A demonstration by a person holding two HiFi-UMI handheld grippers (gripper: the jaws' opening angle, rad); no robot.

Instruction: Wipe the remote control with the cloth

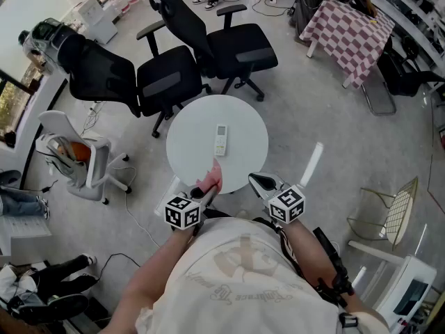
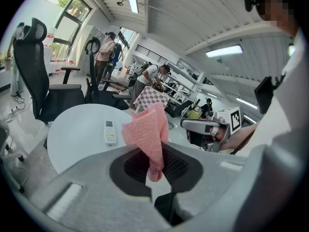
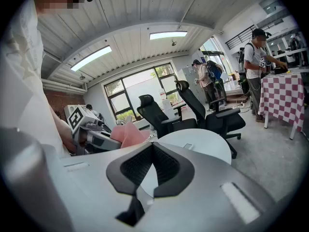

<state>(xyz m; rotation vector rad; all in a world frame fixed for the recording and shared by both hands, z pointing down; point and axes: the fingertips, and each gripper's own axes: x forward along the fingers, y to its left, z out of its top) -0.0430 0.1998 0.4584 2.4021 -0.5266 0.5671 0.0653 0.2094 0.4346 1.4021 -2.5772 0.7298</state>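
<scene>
Left gripper (image 2: 155,167) pinching pink cloth (image 2: 147,132), right gripper (image 3: 152,166) jaws pressed together, remote (image 2: 110,131) print illegible

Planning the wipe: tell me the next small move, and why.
Probably ease the left gripper forward and down to bring the pink cloth onto the remote control. The cloth is already clamped in its jaws, while the remote lies untouched ahead on the white table.

remote (image 1: 220,140): on table (image 1: 184,145) centre | cloth (image 1: 213,175): in left gripper (image 1: 206,192) | right gripper (image 1: 259,181): at table edge
</scene>
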